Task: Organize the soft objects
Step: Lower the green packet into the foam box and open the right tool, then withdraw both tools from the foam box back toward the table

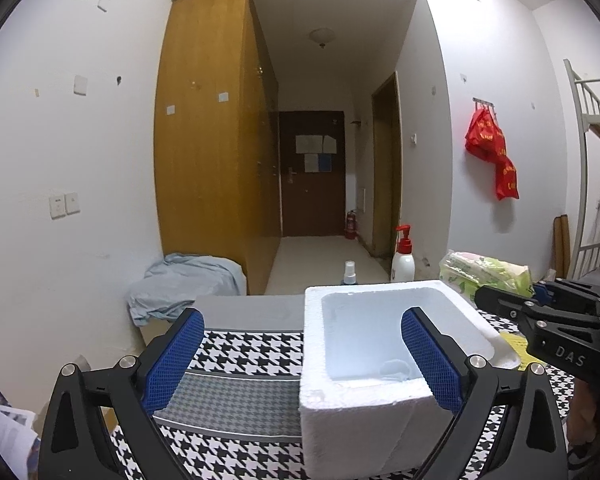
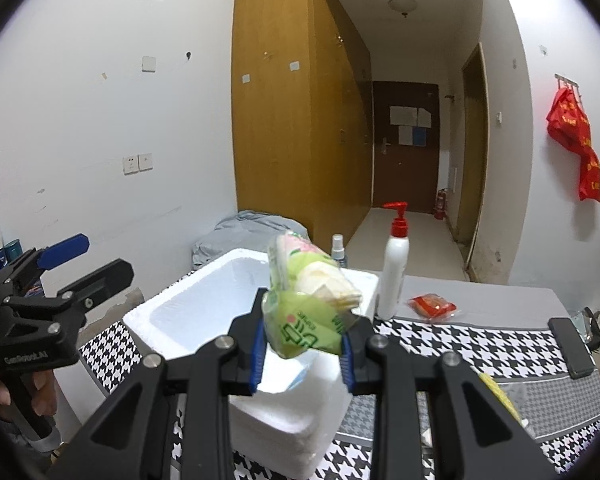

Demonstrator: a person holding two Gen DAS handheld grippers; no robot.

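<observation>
Right gripper [image 2: 304, 344] up close in my right wrist view: its jaws are clenched on a green tissue pack [image 2: 312, 300], blue pads pinching the lower end of the pack from both sides. The pack sticks up and away from me, tilted a little, its pale top end higher than the squeezed green part. It hangs over the near right corner of the white foam box [image 2: 204, 300], clear of the inside.

Over to the left wrist view: left gripper [image 1: 300, 356] has its jaws released, spread wide, nothing between the blue pads. The right pad sits in front of the box's hollow, the left pad over the bare houndstooth cloth [image 1: 236, 352] that covers the worktop. The foam box stands open on that cloth, and I see a faint ring mark on its floor.

Past the box, a white pump bottle with a red head [image 2: 394, 272] stands upright just beside the far right corner. A small spray bottle [image 2: 337, 250] stands behind the far rim. To the right of the pump bottle, a red packet [image 2: 432, 307] lies flat on the grey strip of the worktop. A dark phone-like slab [image 2: 571, 347] lies near the right edge.

Further off, a crumpled pale blue cloth [image 1: 184, 284] is heaped beyond the worktop's far left corner, beside the wooden wardrobe [image 1: 208, 128].
</observation>
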